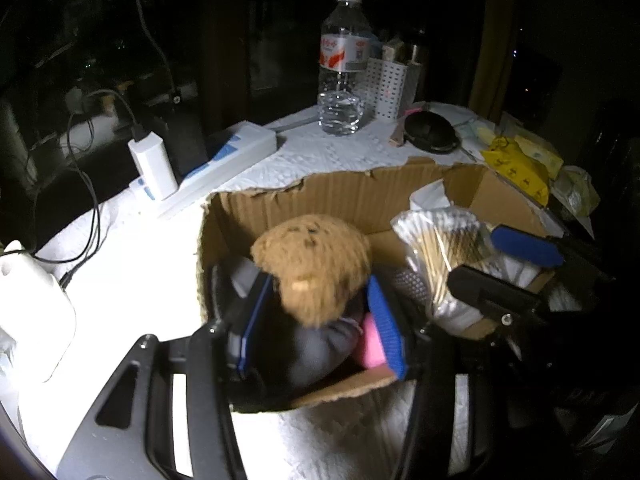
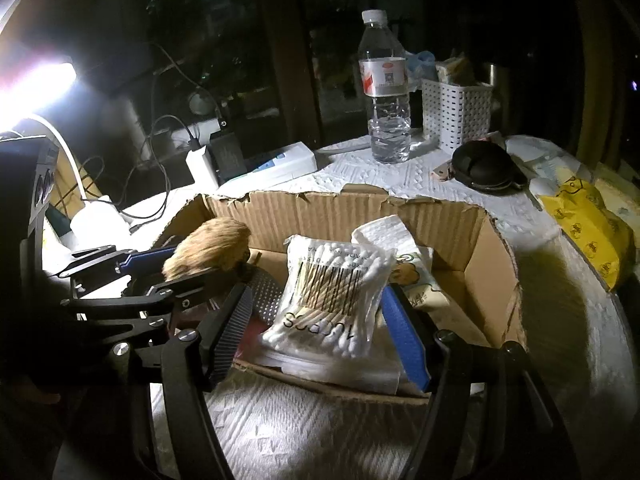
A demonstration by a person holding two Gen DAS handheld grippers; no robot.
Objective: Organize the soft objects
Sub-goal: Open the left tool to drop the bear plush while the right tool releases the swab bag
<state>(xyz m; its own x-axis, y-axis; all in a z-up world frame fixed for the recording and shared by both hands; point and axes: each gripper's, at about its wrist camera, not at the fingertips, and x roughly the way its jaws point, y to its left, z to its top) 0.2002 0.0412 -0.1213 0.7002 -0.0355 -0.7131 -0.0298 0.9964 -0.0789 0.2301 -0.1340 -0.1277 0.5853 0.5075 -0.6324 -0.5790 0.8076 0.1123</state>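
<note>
Lighting here is rough: the room behind is sitting in near black, and a lamp glare is blowing out the table's left side, so the white lumps there aren't readable. Under the plush toy point(image 1: 314, 264) something grey and something pink are lying bunched up, but I can't tell what they are.

The cardboard box point(image 1: 352, 196) with torn edges is sitting on the white-covered table point(image 1: 132, 280). Its left end is holding the brown plush toy. The left gripper point(image 1: 320, 316) is reaching in around it, blue pads on either side; whether they're actually pressing the fur I can't tell, the toy is blurred.

The right end of the box is holding a bag of cotton swabs point(image 2: 332, 300) leaning upright on folded white packets, with a printed packet point(image 2: 416, 276) behind. The right gripper point(image 2: 320, 328) is straddling the bag, jaws spread, with a visible gap on the dark-pad side.

Behind the box, a water bottle point(image 2: 386, 92) is standing beside a white perforated basket point(image 2: 456, 112), whose contents are too dim to name.
</note>
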